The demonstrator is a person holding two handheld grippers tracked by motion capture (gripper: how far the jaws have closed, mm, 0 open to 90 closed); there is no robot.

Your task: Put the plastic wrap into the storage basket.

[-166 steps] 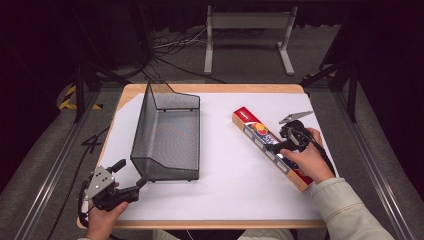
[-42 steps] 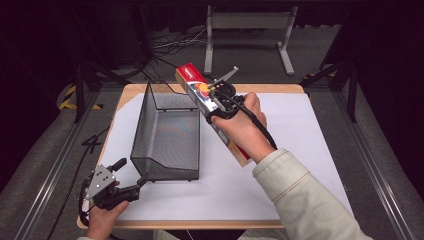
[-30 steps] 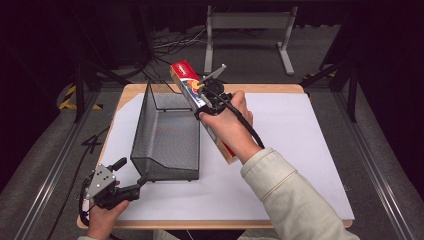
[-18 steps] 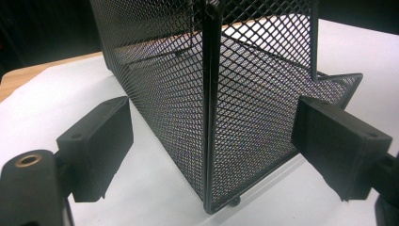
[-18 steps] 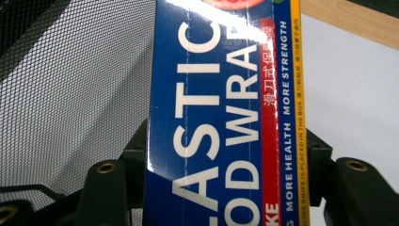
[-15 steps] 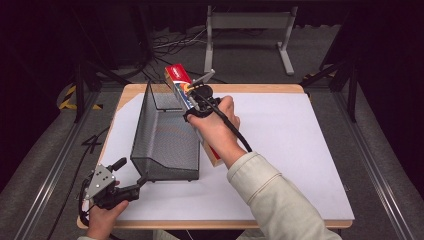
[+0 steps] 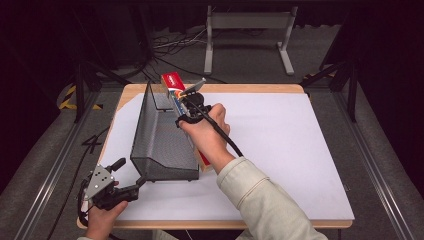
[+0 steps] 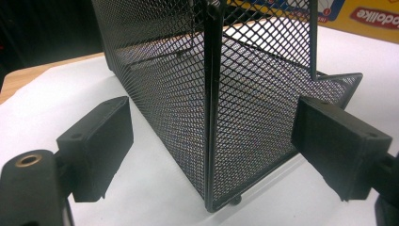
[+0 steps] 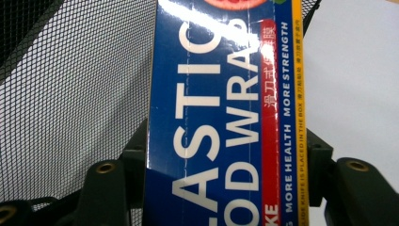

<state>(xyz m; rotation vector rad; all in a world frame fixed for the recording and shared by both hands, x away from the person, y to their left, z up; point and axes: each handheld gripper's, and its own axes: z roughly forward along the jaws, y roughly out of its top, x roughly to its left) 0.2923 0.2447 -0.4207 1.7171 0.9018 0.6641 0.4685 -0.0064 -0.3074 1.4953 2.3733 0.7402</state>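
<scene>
- In the high view the right gripper (image 7: 186, 98) holds a long plastic wrap box (image 7: 172, 83) over the right wall of a black mesh tray (image 7: 162, 145). The box's far end rises past the tray's back corner, and its near end shows low beside the tray's front right corner, under the forearm.
- The high view does not let the box's print be read. In the right gripper view the box (image 9: 221, 117) shows large white letters on blue, a red strip and a yellow edge.
- That same view shows the right gripper (image 9: 226, 188) with a jaw pressed to each long side of the box, so the jaws are clamped on it. Mesh (image 9: 70, 94) lies behind the box on one side and white table cover (image 9: 353, 70) on the other.
- The high view places the left gripper (image 7: 131, 189) at the near left of the table (image 7: 280, 150), its tips just at the tray's front left corner, with the hand (image 7: 102, 220) at the table edge.
- The left gripper view shows what the high view leaves too small. The left gripper (image 8: 211, 141) has its jaws set wide, one on each side of the tray's upright corner edge (image 8: 211, 117). Neither pad touches the mesh.
- A yellow and blue strip of the box (image 8: 357, 14) shows in the left gripper view's top right corner, beyond the mesh.
</scene>
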